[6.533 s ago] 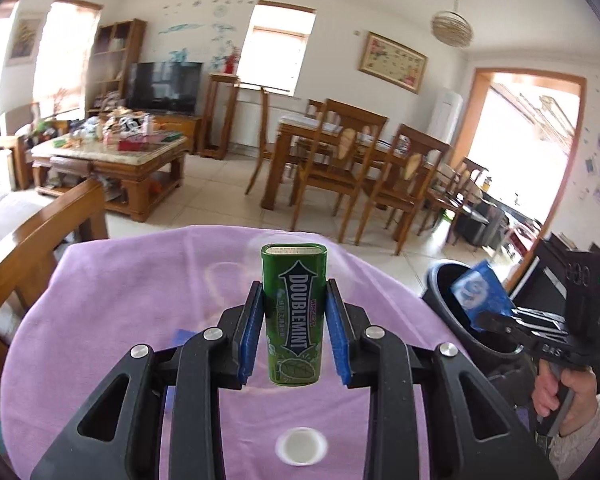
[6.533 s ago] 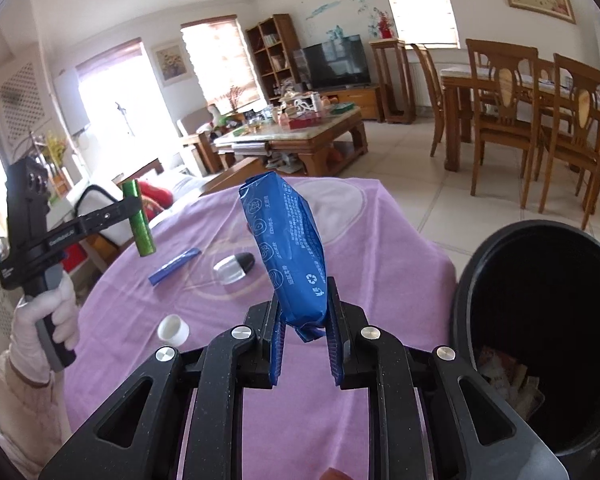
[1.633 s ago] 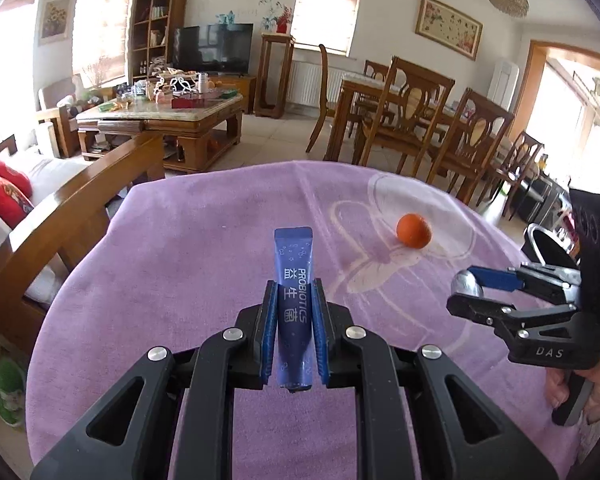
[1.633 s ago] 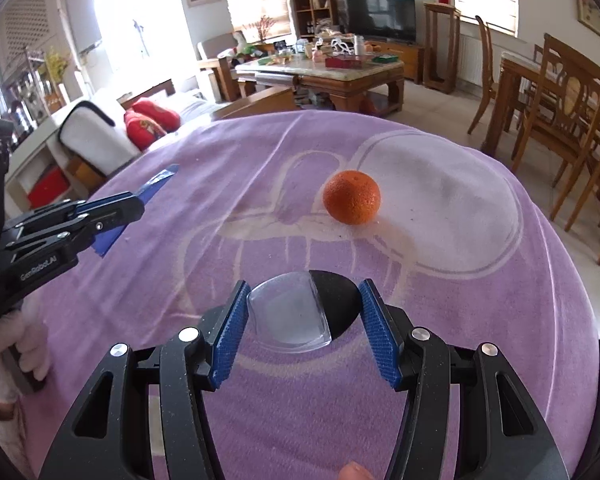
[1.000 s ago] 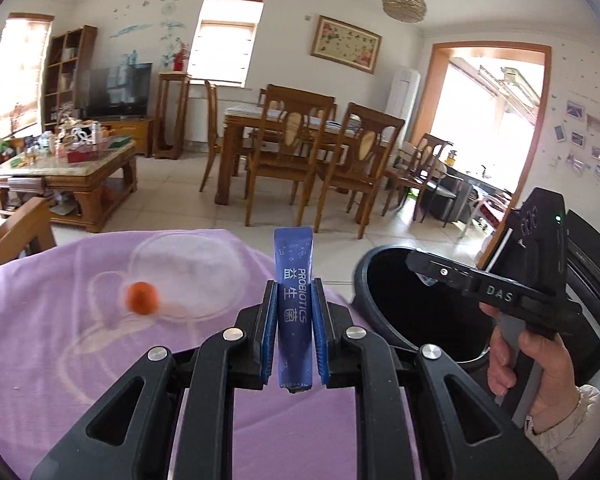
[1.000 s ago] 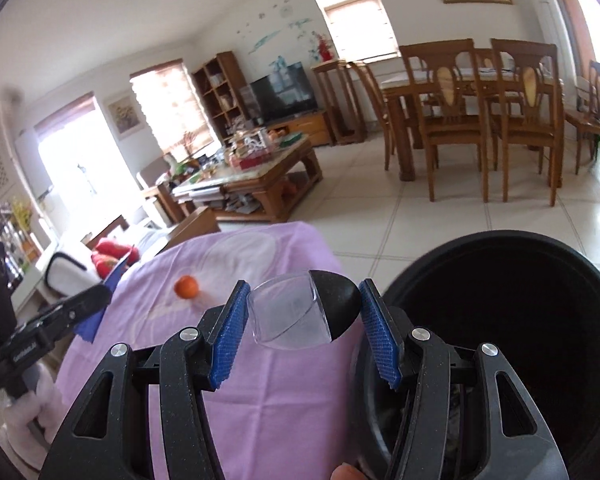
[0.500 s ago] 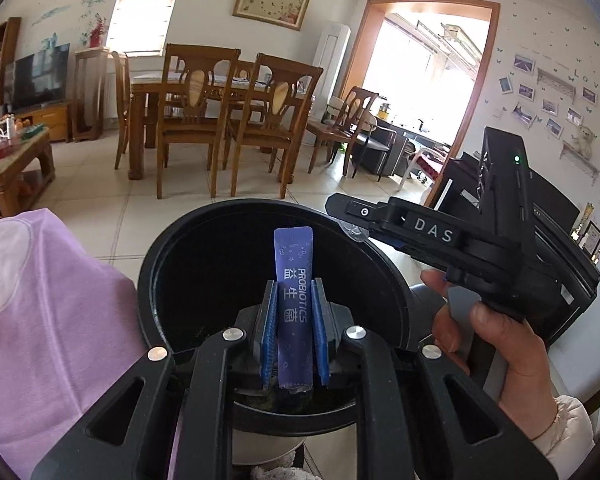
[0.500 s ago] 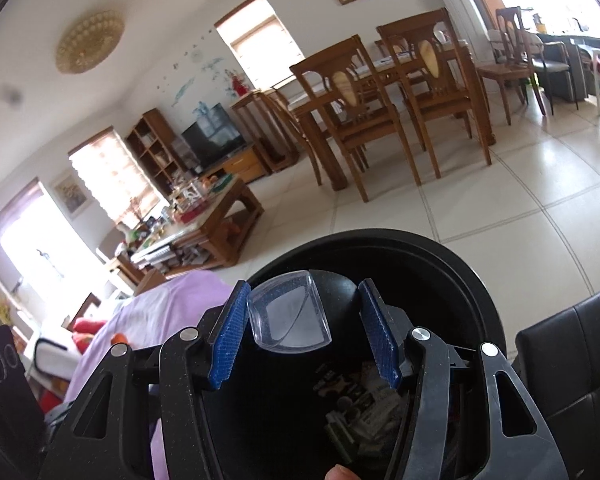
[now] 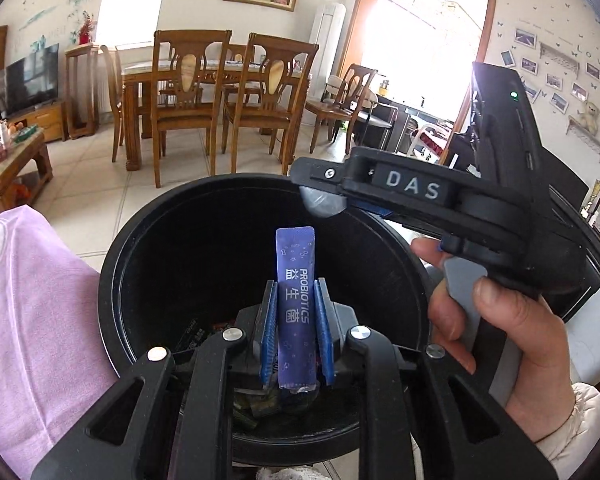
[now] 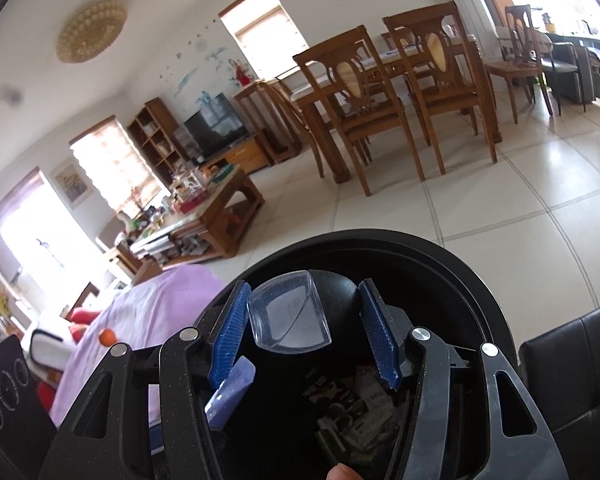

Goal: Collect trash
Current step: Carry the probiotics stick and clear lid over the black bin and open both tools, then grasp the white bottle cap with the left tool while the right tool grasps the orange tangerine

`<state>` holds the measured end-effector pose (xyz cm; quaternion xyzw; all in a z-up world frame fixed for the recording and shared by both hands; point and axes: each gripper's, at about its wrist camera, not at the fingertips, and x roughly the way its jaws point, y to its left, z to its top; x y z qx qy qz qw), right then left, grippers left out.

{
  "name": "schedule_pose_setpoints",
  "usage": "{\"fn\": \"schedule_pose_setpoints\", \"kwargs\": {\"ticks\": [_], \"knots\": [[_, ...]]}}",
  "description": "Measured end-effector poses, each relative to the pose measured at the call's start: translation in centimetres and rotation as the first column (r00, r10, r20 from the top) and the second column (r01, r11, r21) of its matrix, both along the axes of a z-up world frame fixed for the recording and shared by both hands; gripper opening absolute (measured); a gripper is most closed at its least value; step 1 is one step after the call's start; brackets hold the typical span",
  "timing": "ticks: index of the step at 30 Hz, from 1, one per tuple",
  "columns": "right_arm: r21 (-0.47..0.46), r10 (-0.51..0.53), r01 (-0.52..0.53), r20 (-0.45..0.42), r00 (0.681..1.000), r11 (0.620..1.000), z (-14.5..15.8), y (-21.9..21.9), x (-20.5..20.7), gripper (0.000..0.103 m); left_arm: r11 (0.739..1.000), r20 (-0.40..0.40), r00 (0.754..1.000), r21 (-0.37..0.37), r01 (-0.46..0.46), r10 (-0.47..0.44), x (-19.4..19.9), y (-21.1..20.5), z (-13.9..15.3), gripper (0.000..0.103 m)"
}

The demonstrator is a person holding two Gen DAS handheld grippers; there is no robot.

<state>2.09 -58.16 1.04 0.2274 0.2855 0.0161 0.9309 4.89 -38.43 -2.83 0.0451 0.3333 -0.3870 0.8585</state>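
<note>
Both grippers are black plastic with blue ribbed pads (image 9: 269, 332) and silver screws. The right gripper (image 9: 324, 196) bears "DAS" lettering. The bare right hand (image 9: 496, 344) wears a cream sleeve.

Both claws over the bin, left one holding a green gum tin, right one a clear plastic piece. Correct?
Not quite. The left claw holds a blue probiotics sachet, not a green tin, as the left wrist view shows. The rest stands: both are over the black bin, right claw holding the clear plastic piece.
</note>
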Motion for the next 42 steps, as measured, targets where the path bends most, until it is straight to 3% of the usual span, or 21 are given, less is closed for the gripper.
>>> {"fn": "schedule_pose_setpoints", "kwargs": {"ticks": [3,5,8,10,16,22,35,42], "knots": [[-0.005,0.008,-0.008,0.015,1.000,1.000,0.1,0.0,-0.1,0.073,1.000,0.019,1.000,0.012,-0.006,0.006,-0.1,-0.4,0.2,0.030],[-0.014,0.008,-0.007,0.023,1.000,1.000,0.2,0.0,0.0,0.077,1.000,0.031,0.999,0.014,-0.016,0.016,-0.4,-0.3,0.3,0.068],[-0.028,0.019,-0.018,0.029,0.999,0.999,0.5,0.5,0.2,0.088,1.000,0.072,0.997,-0.016,-0.011,0.012,-1.1,-0.1,0.7,0.084],[-0.040,0.025,-0.024,0.036,0.999,0.999,0.7,0.9,0.1,0.098,1.000,0.105,0.994,0.004,-0.015,0.014,-1.6,-0.2,0.8,0.095],[-0.139,0.039,-0.035,0.028,0.999,0.990,1.3,2.6,-0.1,0.098,0.999,0.152,0.988,0.045,-0.020,0.013,-2.4,-0.9,0.7,0.098],[-0.200,0.041,-0.036,0.022,0.999,0.979,1.5,3.6,-0.2,0.098,0.999,0.138,0.990,0.037,-0.030,0.025,-1.8,-0.5,1.0,0.098],[-0.187,0.030,-0.029,0.003,1.000,0.982,0.9,3.9,-0.6,0.098,0.999,0.128,0.991,0.039,-0.038,0.033,-1.8,-0.3,1.7,0.098],[-0.165,0.031,-0.030,-0.001,1.000,0.986,1.4,4.8,-1.1,0.098,0.998,0.149,0.987,0.033,-0.059,0.054,-3.1,2.4,3.2,0.098]]}}
